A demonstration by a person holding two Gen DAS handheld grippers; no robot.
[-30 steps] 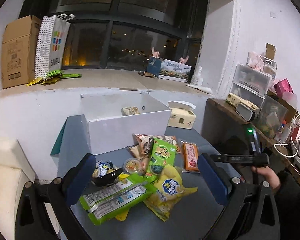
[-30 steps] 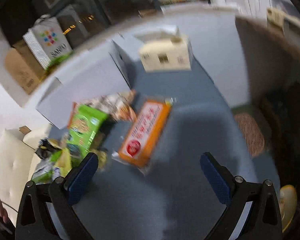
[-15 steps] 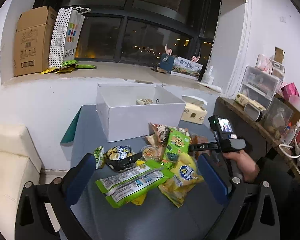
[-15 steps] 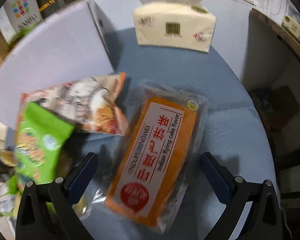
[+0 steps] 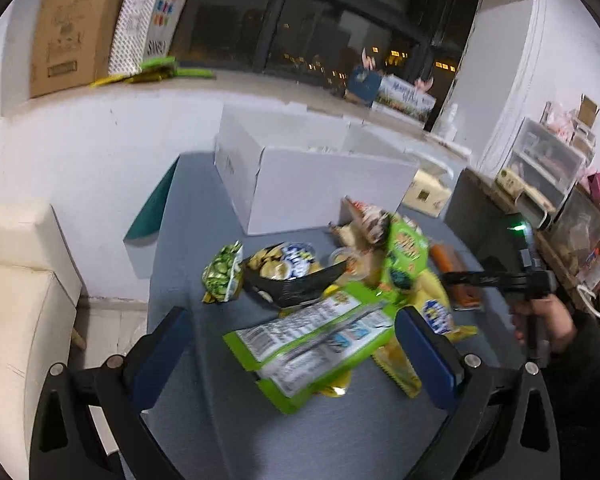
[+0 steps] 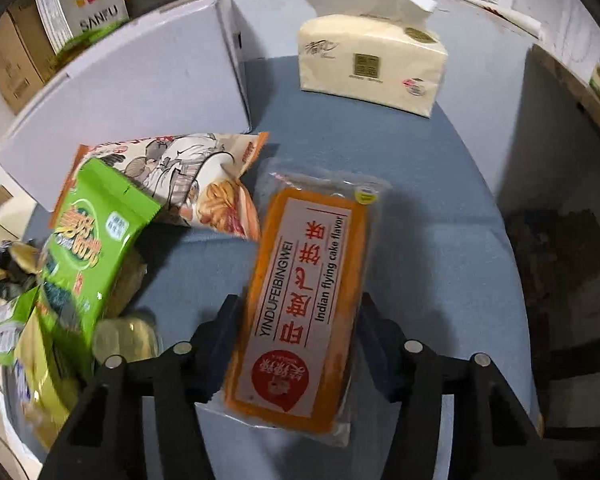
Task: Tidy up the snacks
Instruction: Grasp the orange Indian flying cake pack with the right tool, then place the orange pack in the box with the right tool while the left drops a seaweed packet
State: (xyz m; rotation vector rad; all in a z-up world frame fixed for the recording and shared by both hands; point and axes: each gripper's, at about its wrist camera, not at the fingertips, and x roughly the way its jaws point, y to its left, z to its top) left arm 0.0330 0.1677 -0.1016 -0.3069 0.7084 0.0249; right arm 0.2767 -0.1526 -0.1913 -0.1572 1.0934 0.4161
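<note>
An orange cake pack lies lengthwise on the blue-grey table. My right gripper straddles its near half, and its jaws are closing, with the pads against the pack's two long sides. The left wrist view shows the same right gripper, held by a hand, over the orange pack. My left gripper is open, hanging just above a long green packet at the near side of the snack pile. Its right finger stands beside that packet's end.
An open white box stands behind the pile, with a tissue pack to its right. Other snacks: a green bag, a printed orange-edged bag, a yellow bag, a small green pouch. A cream sofa sits left.
My right gripper came down over the orange pack and its jaws narrowed from wide apart to against the pack's sides. My left gripper sank toward the snack pile.
</note>
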